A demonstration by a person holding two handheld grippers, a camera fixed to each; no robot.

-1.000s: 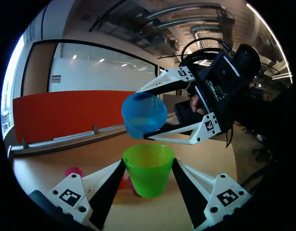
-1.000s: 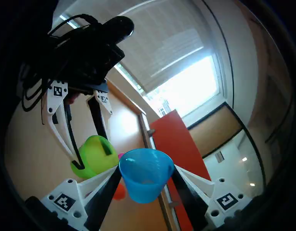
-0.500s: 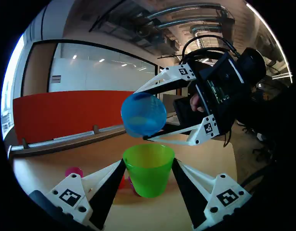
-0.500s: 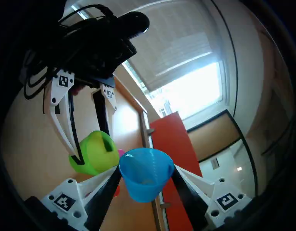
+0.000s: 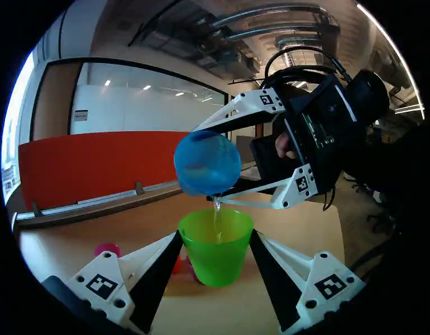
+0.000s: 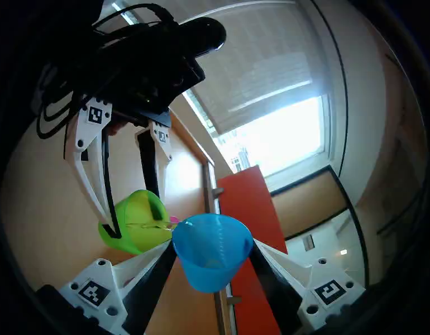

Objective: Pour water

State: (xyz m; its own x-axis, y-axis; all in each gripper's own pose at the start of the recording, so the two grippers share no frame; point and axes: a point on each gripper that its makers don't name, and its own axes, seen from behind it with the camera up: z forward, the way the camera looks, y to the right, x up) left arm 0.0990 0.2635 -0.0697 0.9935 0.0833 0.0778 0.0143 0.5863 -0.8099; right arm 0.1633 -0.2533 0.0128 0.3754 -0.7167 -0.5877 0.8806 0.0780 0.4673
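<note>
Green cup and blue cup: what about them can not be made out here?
- Water level in the green cup: left gripper view shows mostly its outer wall; in the right gripper view a finger of the left gripper crosses its mouth.
- Water remaining in the blue cup: too faint to tell in the right gripper view.

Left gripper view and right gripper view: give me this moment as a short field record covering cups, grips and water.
Left hand-held gripper: shut on green cup, held upright
Right hand-held gripper: shut on blue cup, tipped above the green cup
Water: thin stream falling from the blue cup's rim into the green cup
Table: wooden; a pink cup stands on it
Stage: pouring under way
</note>
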